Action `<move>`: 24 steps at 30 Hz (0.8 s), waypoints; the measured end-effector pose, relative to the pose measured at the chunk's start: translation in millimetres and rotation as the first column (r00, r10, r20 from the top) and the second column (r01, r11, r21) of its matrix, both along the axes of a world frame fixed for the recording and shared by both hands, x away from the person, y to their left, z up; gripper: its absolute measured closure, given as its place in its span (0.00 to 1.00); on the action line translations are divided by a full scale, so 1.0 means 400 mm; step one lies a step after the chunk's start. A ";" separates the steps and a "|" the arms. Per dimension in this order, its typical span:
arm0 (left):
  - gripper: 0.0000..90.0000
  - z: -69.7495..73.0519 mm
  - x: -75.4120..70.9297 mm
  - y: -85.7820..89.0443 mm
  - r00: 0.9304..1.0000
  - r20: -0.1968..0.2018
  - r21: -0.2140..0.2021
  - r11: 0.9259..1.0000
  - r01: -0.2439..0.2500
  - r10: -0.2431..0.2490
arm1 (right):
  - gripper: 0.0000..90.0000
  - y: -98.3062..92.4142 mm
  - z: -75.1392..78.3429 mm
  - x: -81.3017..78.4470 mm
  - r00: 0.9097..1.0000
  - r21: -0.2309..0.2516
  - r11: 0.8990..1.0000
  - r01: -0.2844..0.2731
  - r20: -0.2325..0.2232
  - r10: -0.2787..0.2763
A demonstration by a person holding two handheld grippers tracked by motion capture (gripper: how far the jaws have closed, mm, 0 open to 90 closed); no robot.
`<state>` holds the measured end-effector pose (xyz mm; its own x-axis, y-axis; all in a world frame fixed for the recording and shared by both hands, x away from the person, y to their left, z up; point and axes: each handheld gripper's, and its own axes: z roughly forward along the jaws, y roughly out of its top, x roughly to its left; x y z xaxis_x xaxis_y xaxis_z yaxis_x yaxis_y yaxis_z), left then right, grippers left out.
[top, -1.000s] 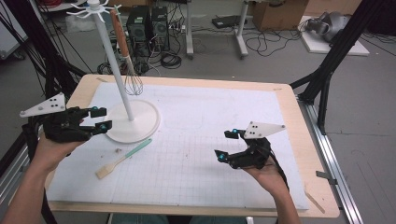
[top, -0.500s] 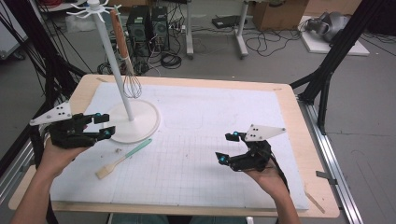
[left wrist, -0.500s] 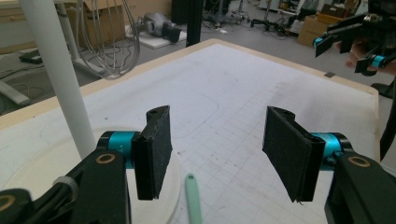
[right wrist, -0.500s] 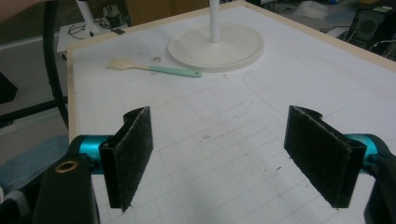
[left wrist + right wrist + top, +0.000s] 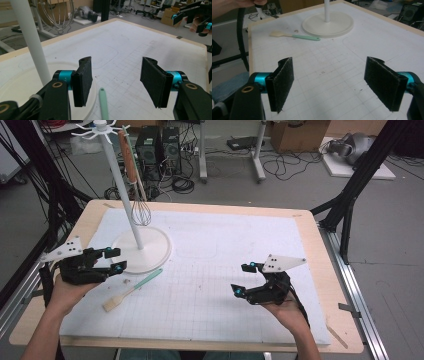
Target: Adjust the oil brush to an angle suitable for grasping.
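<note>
Black pads: the left gripper (image 5: 116, 83) has its jaws spread, nothing between the pads; the table surface shows in the gap.
Left gripper place: in the high view the left gripper (image 5: 112, 260) sits at the near-left rim of the white stand base (image 5: 152, 257), low over the table.
Right gripper: the right gripper (image 5: 244, 279) is held with jaws spread wide and nothing between them, well apart from the stand base, toward the table's right half.
Brush: the mint-handled brush (image 5: 131, 290) lies flat on the mat just in front of the stand base, pale bristle end pointing away from the base toward the near edge.
Brush and fingers: in the left gripper view the green handle tip (image 5: 103, 103) lies below the gap, nearer the left-hand pad, untouched; in the right gripper view the brush (image 5: 295, 36) lies far ahead, just beside the base.
Stand: a white pole (image 5: 120, 190) rises from the base; a whisk (image 5: 141, 210) with a wooden handle hangs from the hooks at its top, beside the pole.
Surface: a white gridded mat (image 5: 225, 270) covers a light wooden table (image 5: 320, 250), with the base standing on the mat's far-left part.
Room: behind the stand, grey floor with cables, computer towers (image 5: 160, 145) and black frame legs.
</note>
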<state>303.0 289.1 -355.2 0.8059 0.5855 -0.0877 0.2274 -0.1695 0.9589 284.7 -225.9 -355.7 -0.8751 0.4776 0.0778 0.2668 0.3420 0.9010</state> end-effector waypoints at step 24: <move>0.53 -0.098 0.003 -0.003 0.998 -0.040 0.060 0.997 -0.041 0.043 | 0.25 -0.003 -0.004 0.000 1.000 0.004 1.000 0.004 0.003 -0.004</move>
